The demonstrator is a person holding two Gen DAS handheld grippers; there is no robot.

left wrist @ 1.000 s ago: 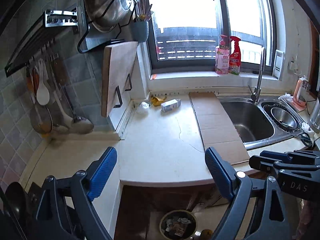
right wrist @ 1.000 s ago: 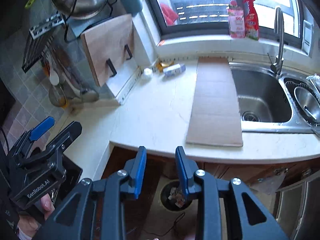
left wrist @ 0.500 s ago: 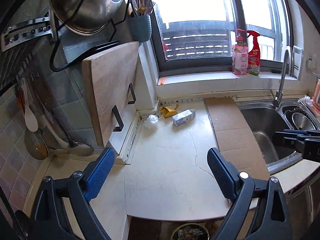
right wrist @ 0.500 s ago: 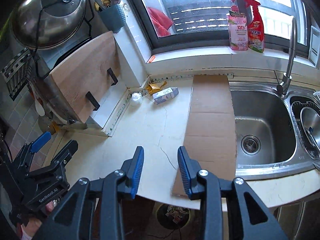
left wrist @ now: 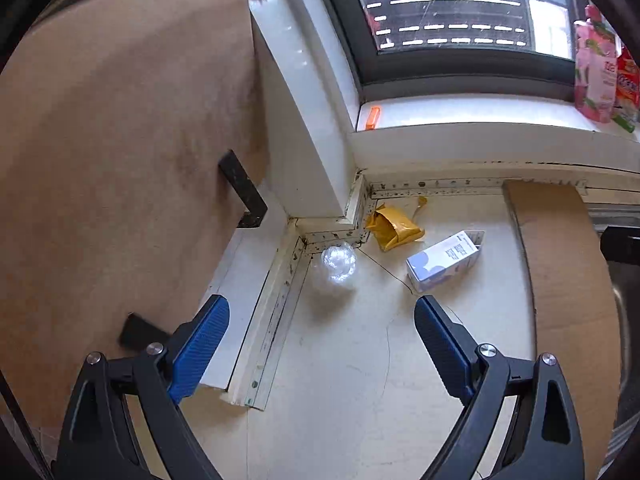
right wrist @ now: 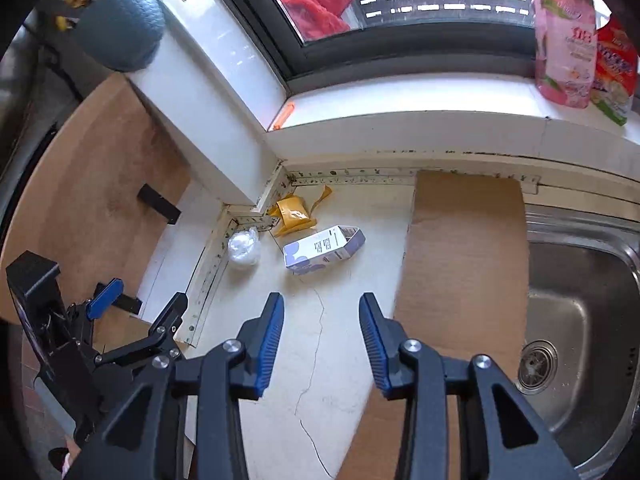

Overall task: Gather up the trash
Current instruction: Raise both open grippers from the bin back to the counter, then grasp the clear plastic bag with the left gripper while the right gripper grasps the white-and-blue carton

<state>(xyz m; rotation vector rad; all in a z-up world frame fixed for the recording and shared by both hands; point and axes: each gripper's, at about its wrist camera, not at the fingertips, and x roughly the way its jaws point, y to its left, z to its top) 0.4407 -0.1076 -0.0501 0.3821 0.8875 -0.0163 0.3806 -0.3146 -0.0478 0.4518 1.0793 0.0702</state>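
Three pieces of trash lie in the counter's back corner: a crumpled clear plastic wad (left wrist: 338,261) (right wrist: 243,247), a yellow wrapper (left wrist: 394,227) (right wrist: 294,214) and a white-and-purple carton (left wrist: 446,258) (right wrist: 323,249) on its side. My left gripper (left wrist: 320,330) is open and empty, a short way in front of the plastic wad. It also shows in the right wrist view (right wrist: 138,300). My right gripper (right wrist: 321,322) is open and empty, in front of the carton.
A wooden cutting board (left wrist: 112,160) leans at the left. A cardboard sheet (right wrist: 460,264) lies on the cracked counter (right wrist: 308,380) beside the steel sink (right wrist: 580,320). Cleaner bottles (right wrist: 566,40) stand on the window sill.
Both grippers have moved forward over the counter toward the back corner, so the trash looks much larger. The floor bin has dropped out of view. Both stay open.
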